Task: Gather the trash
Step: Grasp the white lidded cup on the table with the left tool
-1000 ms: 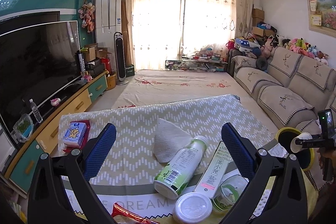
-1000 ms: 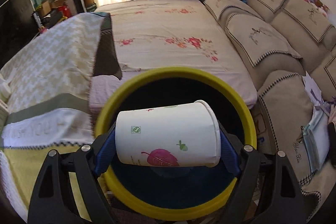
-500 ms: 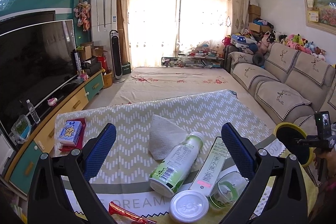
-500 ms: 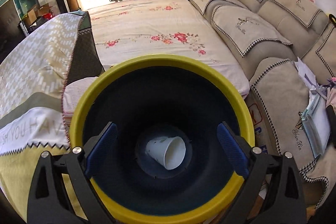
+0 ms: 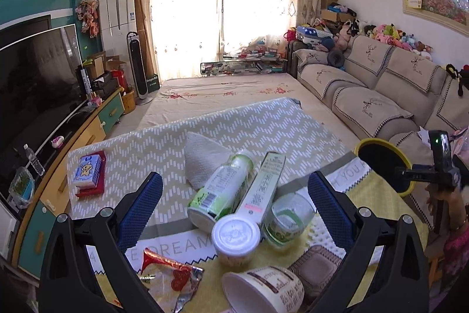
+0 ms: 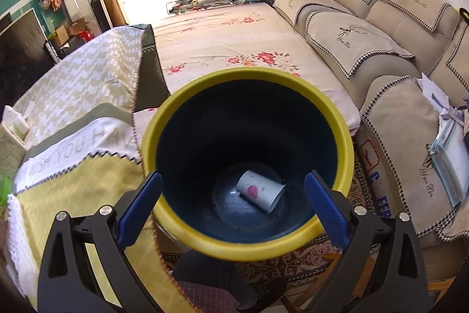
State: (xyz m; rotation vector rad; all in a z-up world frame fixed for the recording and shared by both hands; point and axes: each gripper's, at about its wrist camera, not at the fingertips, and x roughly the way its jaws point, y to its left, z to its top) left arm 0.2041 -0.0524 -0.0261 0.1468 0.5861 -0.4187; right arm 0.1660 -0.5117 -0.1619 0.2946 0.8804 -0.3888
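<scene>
My left gripper (image 5: 234,181) hovers over a pile of trash on the cloth-covered table (image 5: 263,125), its jaws closing but touching nothing. Between and below them lie a green-white bottle (image 5: 218,195), a long carton (image 5: 261,189), a lidded cup (image 5: 236,236), a clear plastic cup (image 5: 288,216), a paper tub (image 5: 263,289) and a foil wrapper (image 5: 173,277). My right gripper (image 6: 233,178) stands open and empty over the yellow-rimmed bin (image 6: 246,74). A white paper cup (image 6: 259,191) lies on its side at the bin's bottom.
A white napkin (image 5: 202,160) and a tissue pack (image 5: 86,172) lie farther back on the table. The bin (image 5: 378,141) stands off the table's right edge, beside the sofa (image 6: 366,43). A TV cabinet (image 5: 96,119) runs along the left.
The right gripper opened and the paper cup dropped into the bin, where it has rolled onto its side. The left gripper tilted down over the trash pile, bringing nearer items into view.
</scene>
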